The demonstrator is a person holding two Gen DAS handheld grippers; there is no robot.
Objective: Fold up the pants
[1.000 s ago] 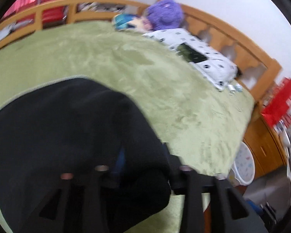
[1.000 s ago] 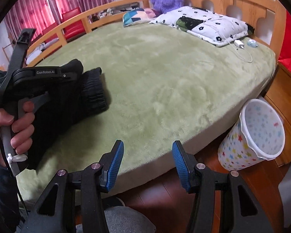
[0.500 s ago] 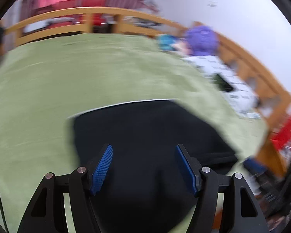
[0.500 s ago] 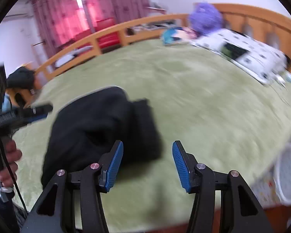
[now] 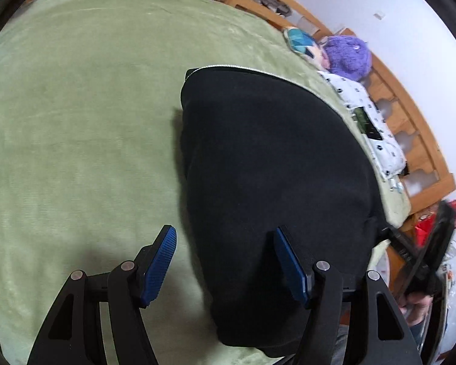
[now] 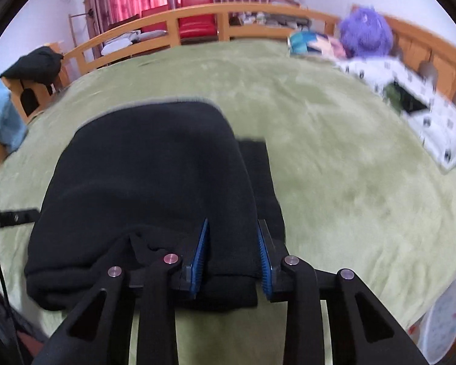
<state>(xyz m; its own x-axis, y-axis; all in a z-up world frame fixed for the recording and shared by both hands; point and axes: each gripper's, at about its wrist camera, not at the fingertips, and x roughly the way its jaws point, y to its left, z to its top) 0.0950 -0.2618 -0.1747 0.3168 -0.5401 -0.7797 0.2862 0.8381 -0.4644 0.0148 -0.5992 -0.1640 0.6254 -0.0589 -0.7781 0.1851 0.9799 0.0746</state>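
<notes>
The black pants (image 5: 273,164) lie folded in a thick bundle on the green blanket (image 5: 76,121) near the bed's front edge. My left gripper (image 5: 225,261) is open and empty, hovering over the bundle's left edge. In the right wrist view the pants (image 6: 155,182) fill the middle. My right gripper (image 6: 231,252) has its jaws narrowed around a fold of the black fabric at the bundle's near right corner. The right gripper's body shows at the far right of the left wrist view (image 5: 422,261).
White patterned pillows (image 6: 422,109), a purple plush toy (image 6: 364,33) and a teal cushion (image 6: 307,42) lie at the head of the bed. A wooden rail (image 6: 197,21) runs around it. A starred white bin (image 6: 440,328) stands on the floor at the right.
My left gripper let go of the pants, opened and swung left over the bundle. My right gripper moved from the bed's edge onto the bundle and closed on its near corner.
</notes>
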